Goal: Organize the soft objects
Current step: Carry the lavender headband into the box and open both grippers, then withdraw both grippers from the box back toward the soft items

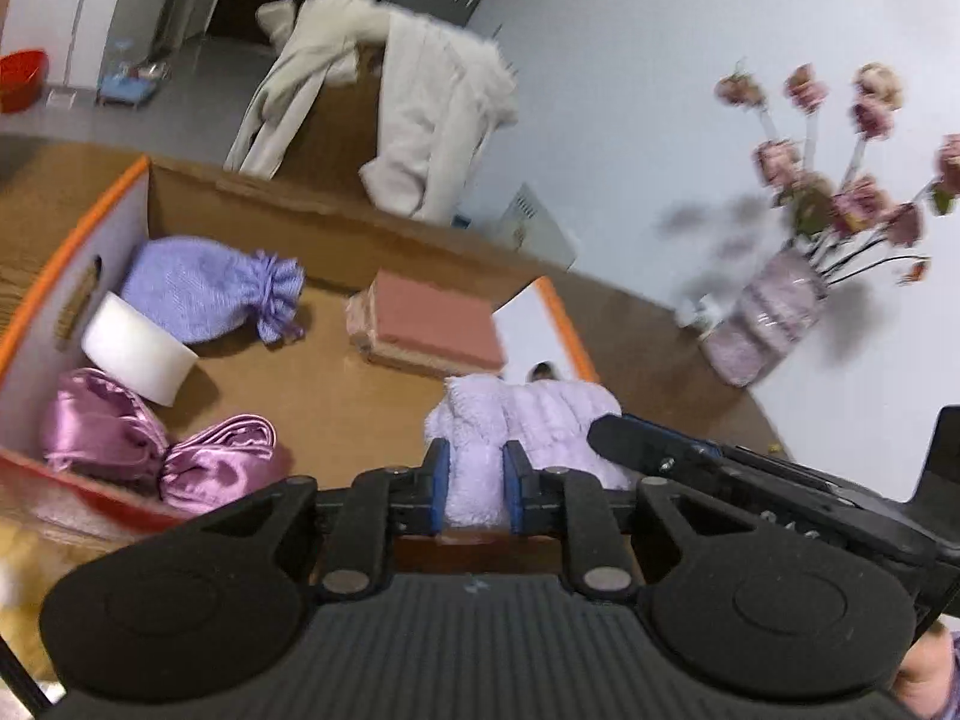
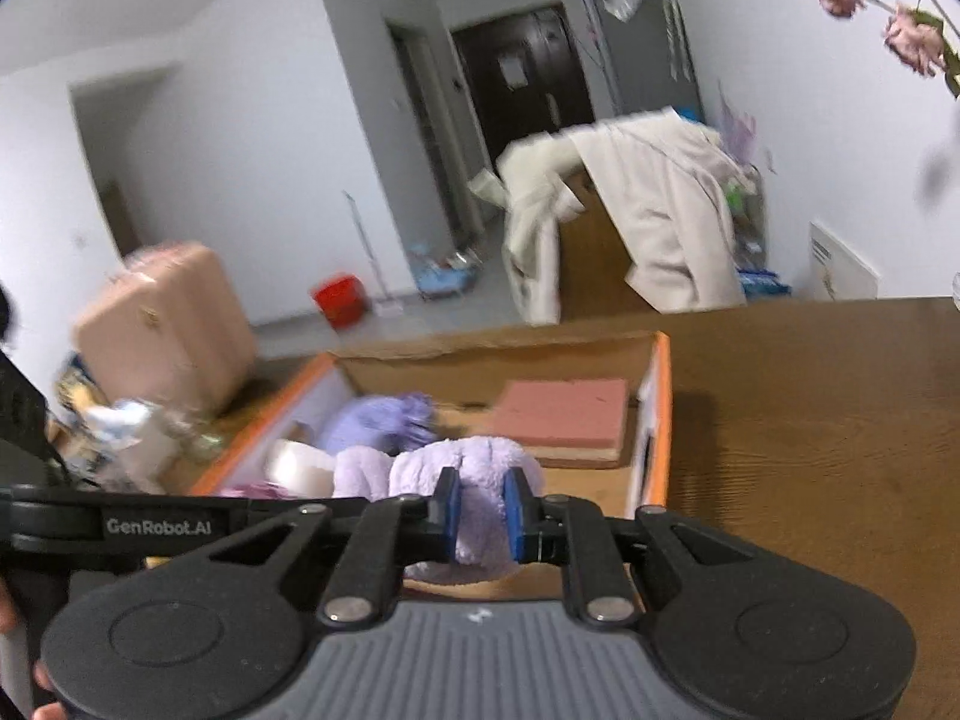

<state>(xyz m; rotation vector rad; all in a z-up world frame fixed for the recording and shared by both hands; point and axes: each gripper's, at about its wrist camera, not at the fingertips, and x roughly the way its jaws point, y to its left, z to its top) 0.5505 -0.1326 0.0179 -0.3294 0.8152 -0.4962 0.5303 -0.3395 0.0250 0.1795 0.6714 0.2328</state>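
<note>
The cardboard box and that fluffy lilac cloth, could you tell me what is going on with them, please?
A person holds a claw in each hand, and both are shut on the same fluffy lilac towel: the left claw and the right claw. The towel is held at the near side of the open cardboard box on the wooden table. Inside already lie a knitted purple pouch, a white foam block, pink satin cloth and a pink sponge pad.
</note>
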